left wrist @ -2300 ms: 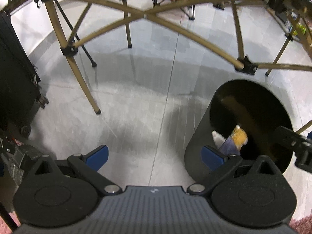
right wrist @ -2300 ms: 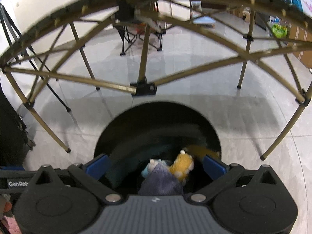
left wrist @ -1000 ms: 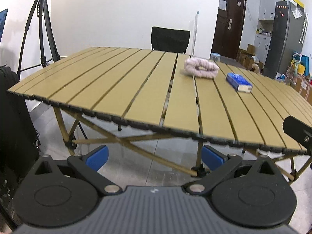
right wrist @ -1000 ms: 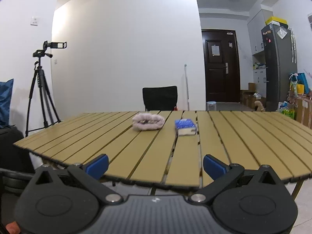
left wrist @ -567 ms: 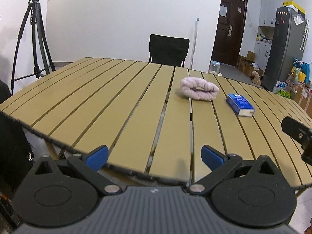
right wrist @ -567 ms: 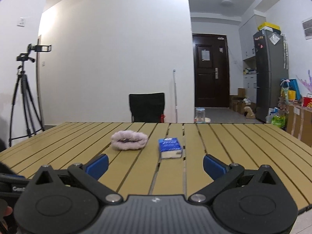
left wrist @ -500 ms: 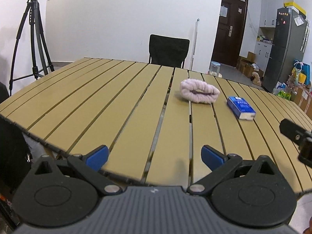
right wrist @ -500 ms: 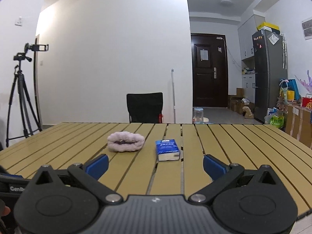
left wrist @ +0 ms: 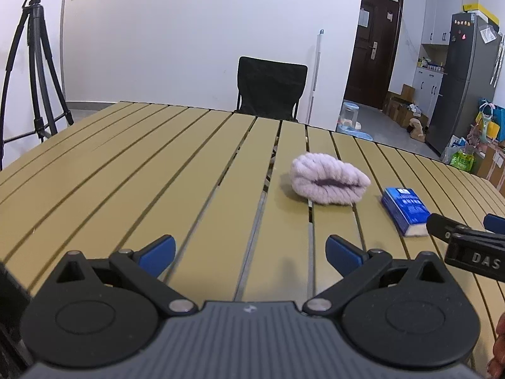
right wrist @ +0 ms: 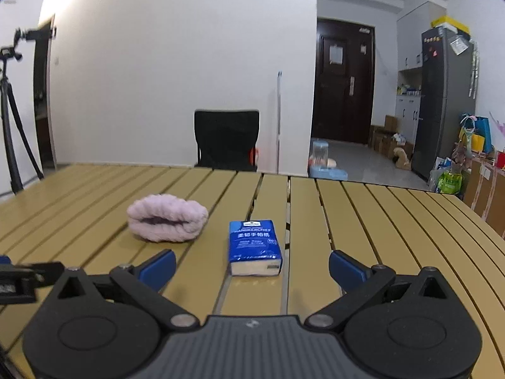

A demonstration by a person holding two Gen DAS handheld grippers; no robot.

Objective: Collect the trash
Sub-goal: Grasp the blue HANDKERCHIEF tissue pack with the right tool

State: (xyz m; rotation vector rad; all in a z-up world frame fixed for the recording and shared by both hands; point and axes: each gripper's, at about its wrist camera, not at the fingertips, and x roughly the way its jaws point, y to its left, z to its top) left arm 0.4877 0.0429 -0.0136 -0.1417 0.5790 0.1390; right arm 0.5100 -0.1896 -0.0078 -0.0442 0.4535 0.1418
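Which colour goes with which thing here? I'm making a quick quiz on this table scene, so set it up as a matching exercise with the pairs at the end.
Things:
1. tissue pack
2. scrunchie
3. chair
4. table

Colours:
A. black
B. tan
C. blue
D. pale pink

Pairs: 1-C, 2-D, 3-A, 4-B
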